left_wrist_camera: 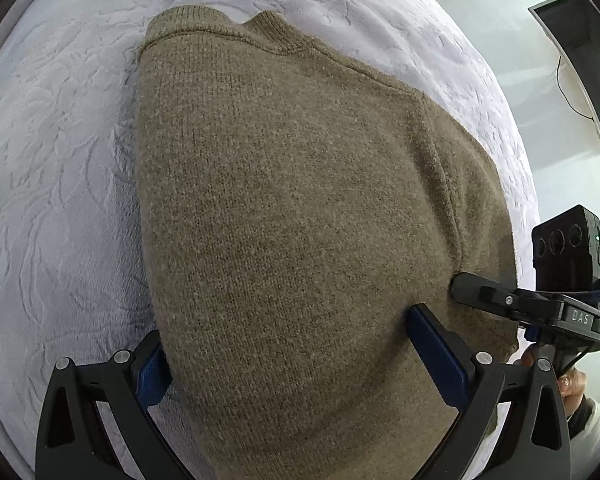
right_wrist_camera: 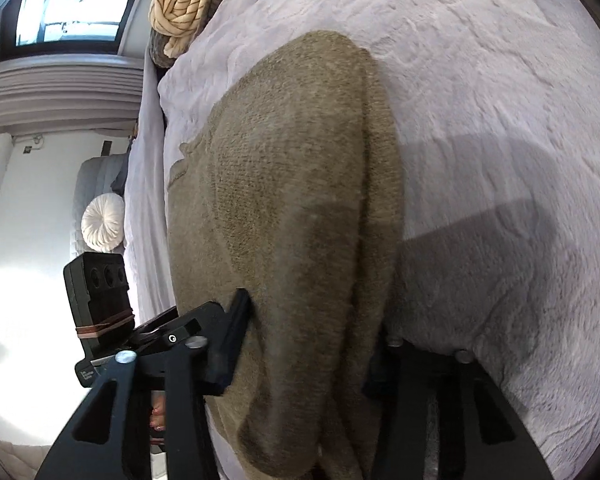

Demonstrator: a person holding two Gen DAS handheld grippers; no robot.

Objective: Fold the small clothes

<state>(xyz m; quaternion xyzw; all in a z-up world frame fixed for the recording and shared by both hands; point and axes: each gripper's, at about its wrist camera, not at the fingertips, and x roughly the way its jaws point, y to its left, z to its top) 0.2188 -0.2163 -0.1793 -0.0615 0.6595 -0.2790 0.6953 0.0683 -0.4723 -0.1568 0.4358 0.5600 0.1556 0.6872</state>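
Note:
An olive-brown knit sweater [left_wrist_camera: 280, 180] lies flat on a pale quilted bedspread [left_wrist_camera: 60, 160], neckline at the far end. My left gripper [left_wrist_camera: 284, 324] stands open at the near hem. Its blue pads [left_wrist_camera: 436, 352] are wide apart, with the sweater's width between them. In the right wrist view the sweater [right_wrist_camera: 300, 160] runs away from me, and a thick fold of its side edge sits in my right gripper [right_wrist_camera: 312, 320]. The left finger [right_wrist_camera: 232, 340] presses on the fold; the other finger is hidden under the cloth. The right gripper's upper finger [left_wrist_camera: 472, 290] rests on the sweater's right edge.
A striped beige cloth [right_wrist_camera: 184, 4] lies bunched at the far end of the bed. The bedspread [right_wrist_camera: 480, 100] extends wide to the right. Off the bed's edge are a round white cushion [right_wrist_camera: 102, 222], a window [right_wrist_camera: 72, 4] and a dark wall screen [left_wrist_camera: 588, 68]. A person's hand [left_wrist_camera: 572, 384] holds the right gripper.

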